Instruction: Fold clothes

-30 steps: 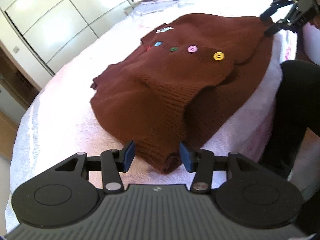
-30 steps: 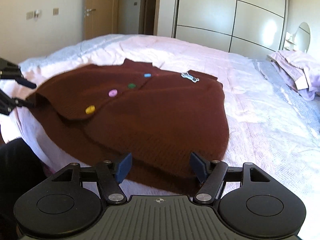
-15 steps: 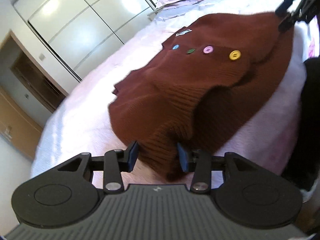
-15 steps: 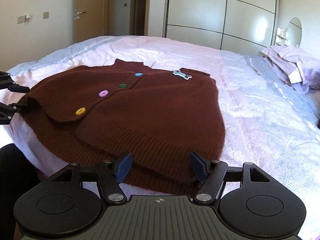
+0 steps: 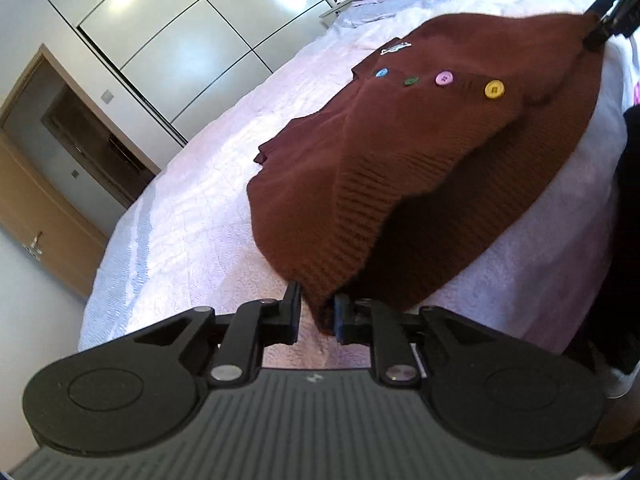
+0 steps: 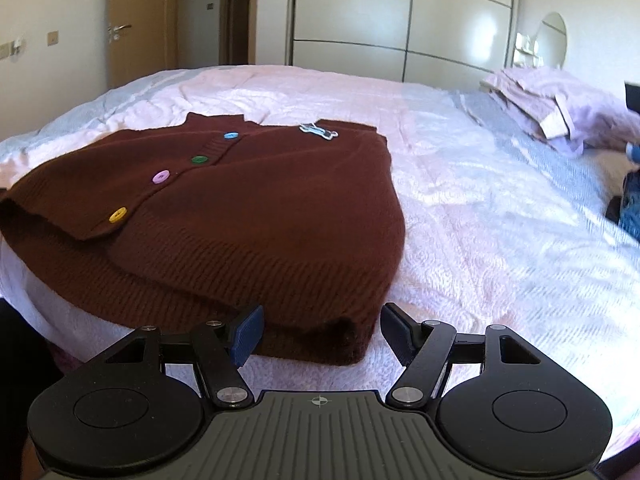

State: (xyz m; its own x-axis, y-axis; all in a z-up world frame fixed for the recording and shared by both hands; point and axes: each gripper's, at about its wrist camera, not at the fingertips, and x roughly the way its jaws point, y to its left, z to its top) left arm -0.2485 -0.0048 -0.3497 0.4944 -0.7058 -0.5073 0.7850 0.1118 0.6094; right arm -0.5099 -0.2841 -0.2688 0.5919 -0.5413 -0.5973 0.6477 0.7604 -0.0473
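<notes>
A dark brown knit cardigan (image 5: pixel 400 168) with several coloured buttons lies spread on the pink bed (image 5: pixel 192 232). My left gripper (image 5: pixel 317 314) is shut on the ribbed hem corner nearest it, and the knit there is raised off the cover. In the right wrist view the same cardigan (image 6: pixel 260 216) lies flat, its other hem corner sitting between the fingers of my right gripper (image 6: pixel 320 334), which is open. A small white bone-shaped patch (image 6: pixel 319 131) sits near the collar.
A pile of lilac clothes (image 6: pixel 560 108) and something blue (image 6: pixel 632 196) lie on the bed's far right side. White wardrobe doors (image 6: pixel 400 20) and a wooden door (image 6: pixel 132 20) stand behind. A person's dark clothing (image 5: pixel 628 200) is beside the bed edge.
My left gripper has closed onto the hem corner and tilted, lifting the knit. My right gripper has moved in so that the other hem corner lies between its open fingers.
</notes>
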